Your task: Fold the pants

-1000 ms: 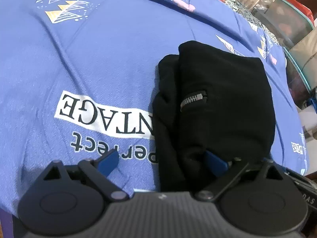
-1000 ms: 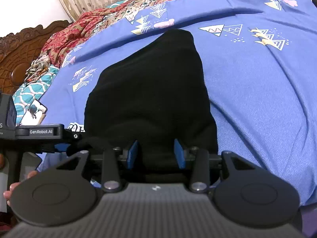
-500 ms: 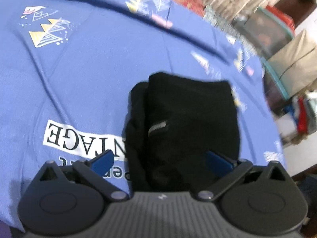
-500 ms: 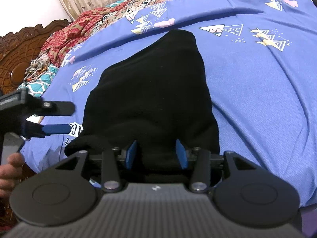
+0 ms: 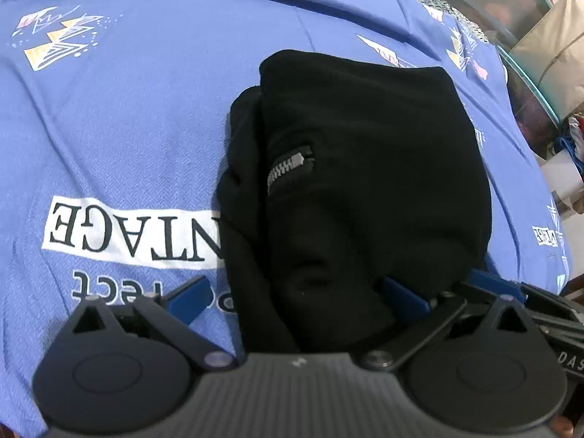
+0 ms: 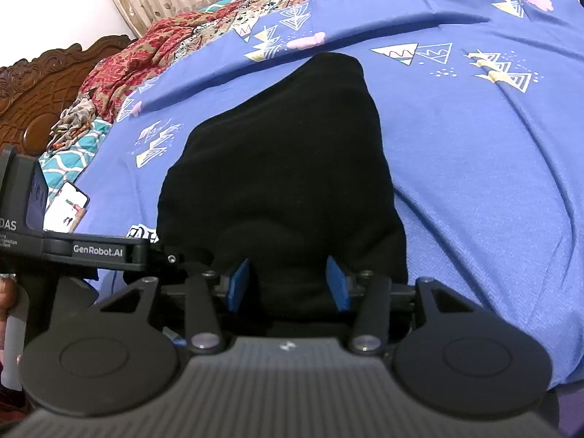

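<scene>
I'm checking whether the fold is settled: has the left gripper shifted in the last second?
Yes. The left gripper pulled back half a second ago, then returned close to the black pants, judged against the bedsheet lettering.

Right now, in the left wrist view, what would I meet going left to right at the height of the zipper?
Blue bedsheet → white printed VINTAGE label → rolled black side edge of the pants → metal zipper → flat folded body of the pants → bedsheet again.

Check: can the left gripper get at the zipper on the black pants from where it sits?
Probably yes. The left gripper is open over the pants, and the zipper lies exposed just ahead, nothing covering it.
</scene>
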### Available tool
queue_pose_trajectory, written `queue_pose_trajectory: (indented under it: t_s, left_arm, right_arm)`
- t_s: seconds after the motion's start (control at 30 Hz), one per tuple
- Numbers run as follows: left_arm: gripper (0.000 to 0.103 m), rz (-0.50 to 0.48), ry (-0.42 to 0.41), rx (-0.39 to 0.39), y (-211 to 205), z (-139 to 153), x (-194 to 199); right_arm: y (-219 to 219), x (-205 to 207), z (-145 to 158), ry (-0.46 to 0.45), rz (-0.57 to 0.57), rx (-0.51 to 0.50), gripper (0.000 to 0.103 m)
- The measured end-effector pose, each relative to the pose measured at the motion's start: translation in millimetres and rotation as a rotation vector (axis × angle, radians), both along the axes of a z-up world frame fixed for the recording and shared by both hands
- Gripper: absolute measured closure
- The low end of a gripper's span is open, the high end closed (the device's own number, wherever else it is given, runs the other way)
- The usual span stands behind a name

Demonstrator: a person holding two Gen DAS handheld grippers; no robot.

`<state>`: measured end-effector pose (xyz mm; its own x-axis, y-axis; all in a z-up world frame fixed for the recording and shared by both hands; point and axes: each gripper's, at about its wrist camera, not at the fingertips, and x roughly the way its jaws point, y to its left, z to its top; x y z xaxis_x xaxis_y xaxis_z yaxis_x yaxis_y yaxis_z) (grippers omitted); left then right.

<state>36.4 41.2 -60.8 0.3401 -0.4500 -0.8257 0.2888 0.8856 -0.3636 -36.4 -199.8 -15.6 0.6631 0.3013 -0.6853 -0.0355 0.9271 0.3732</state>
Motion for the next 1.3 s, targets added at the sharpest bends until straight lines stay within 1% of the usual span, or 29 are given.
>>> queue_pose_trajectory:
  t_s: [1.3]
  left_arm:
    - [0.000,-0.003,-0.006,-0.006,4.3,-0.1,-1.3]
  right_arm:
    - [0.3,0.5,-0.9,-0.001,0.002,0.001,0.052]
